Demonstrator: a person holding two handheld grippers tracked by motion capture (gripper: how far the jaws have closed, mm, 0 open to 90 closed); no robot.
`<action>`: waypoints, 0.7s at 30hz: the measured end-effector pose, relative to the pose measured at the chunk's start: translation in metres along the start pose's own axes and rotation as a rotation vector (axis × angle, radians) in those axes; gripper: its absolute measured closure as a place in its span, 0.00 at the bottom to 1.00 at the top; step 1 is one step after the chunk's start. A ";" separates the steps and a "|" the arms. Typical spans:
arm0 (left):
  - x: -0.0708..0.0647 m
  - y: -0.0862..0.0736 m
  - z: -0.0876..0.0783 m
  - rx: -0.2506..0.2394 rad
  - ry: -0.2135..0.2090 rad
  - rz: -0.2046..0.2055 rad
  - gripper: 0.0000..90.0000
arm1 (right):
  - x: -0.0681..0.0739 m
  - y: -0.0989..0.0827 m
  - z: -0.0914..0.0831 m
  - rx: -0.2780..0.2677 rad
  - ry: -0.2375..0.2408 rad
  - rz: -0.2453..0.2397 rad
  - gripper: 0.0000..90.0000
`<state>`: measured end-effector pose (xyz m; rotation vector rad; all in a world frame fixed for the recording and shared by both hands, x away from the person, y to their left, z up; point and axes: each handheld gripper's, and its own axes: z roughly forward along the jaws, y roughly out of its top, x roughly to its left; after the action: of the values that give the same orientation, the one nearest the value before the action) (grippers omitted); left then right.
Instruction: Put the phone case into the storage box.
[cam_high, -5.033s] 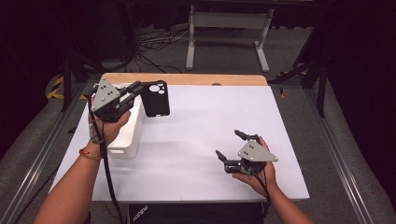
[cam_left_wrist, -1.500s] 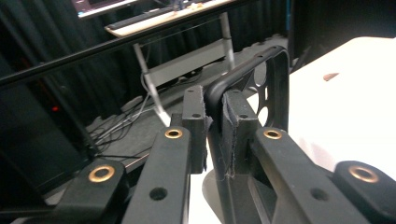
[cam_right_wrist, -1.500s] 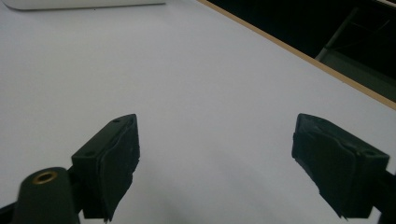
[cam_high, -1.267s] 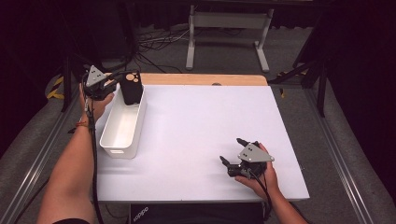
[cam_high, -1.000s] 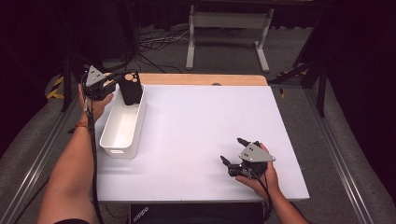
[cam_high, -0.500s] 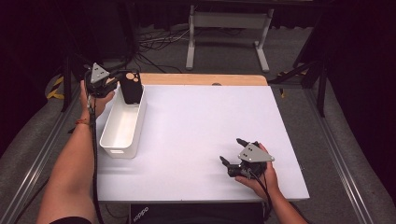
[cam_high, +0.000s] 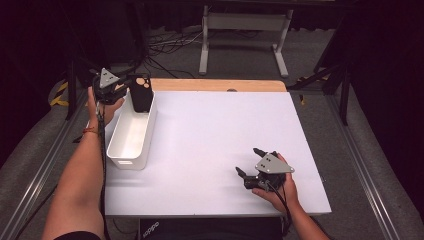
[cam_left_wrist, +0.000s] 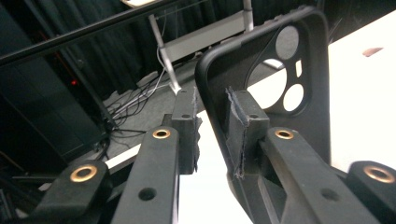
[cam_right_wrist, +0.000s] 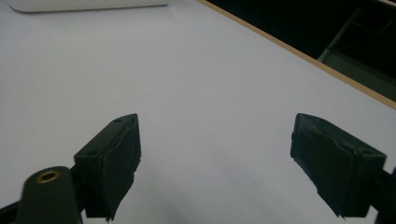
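Phone case (cam_high: 141, 93): black, upright over the far end of the white bin (cam_high: 131, 131), lowered toward it from its earlier spot above the table.
Left gripper (cam_left_wrist: 212, 122): clamped on the case's edge.
Right gripper (cam_high: 248, 165): jaws apart, empty, well right of the bin, unmoved.
Meaning: release into the bin looks next.

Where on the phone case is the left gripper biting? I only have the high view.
Observer: On its side wall. In the left gripper view, the left gripper is shut on the phone case, with one pad inside the shell and the other outside.
Operator: Which face is toward the gripper?
Observer: The shell's hollow inside.
Operator: Right gripper carrying anything?
Observer: No. In the right gripper view, the right gripper has its jaws wide apart, with bare white table between them.
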<state>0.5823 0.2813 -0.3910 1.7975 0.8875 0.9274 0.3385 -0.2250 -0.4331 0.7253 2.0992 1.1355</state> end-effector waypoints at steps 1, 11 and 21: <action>0.000 0.000 0.000 0.001 0.001 0.000 0.83 | 0.000 0.000 0.000 -0.001 -0.001 0.001 0.19; 0.001 -0.004 0.003 0.025 -0.016 -0.022 0.85 | 0.000 0.000 0.001 0.000 0.004 -0.004 0.19; -0.001 -0.005 0.005 0.048 -0.039 -0.028 0.81 | 0.001 0.001 0.002 0.004 0.004 -0.009 0.19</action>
<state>0.5854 0.2803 -0.3976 1.8333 0.9148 0.8575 0.3393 -0.2230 -0.4337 0.7154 2.1067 1.1290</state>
